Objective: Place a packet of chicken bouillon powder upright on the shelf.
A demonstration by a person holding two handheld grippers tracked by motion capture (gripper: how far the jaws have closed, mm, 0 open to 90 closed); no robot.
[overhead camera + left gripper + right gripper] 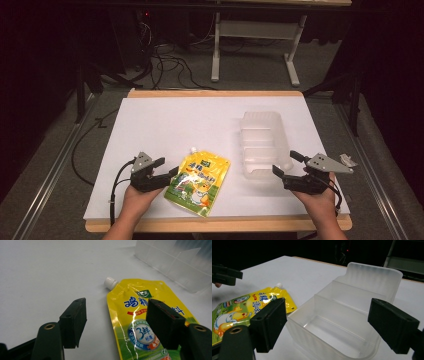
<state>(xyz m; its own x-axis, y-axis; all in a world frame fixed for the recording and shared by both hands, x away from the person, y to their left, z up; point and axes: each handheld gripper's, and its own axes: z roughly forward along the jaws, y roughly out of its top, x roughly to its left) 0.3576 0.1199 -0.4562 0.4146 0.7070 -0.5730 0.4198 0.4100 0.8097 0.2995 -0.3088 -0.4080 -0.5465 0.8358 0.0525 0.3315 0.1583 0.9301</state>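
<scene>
- The yellow spouted pouch (197,183) is seen lying flat on the white worktop (165,125), lower middle of the high view, white cap (110,282) pointed up-frame.
- The left gripper (159,172) is parked at the pouch's left edge, jaws spread wide, nothing held.
- The right gripper (286,163) is held at the near end of the clear divided bin (262,142), right of centre, jaws also wide and empty.
- Likely snag: the pouch looks glossy and floppy, so a flat-edge pinch could slip or only crumple the film.
- The light bin could get shoved if bumped.
</scene>
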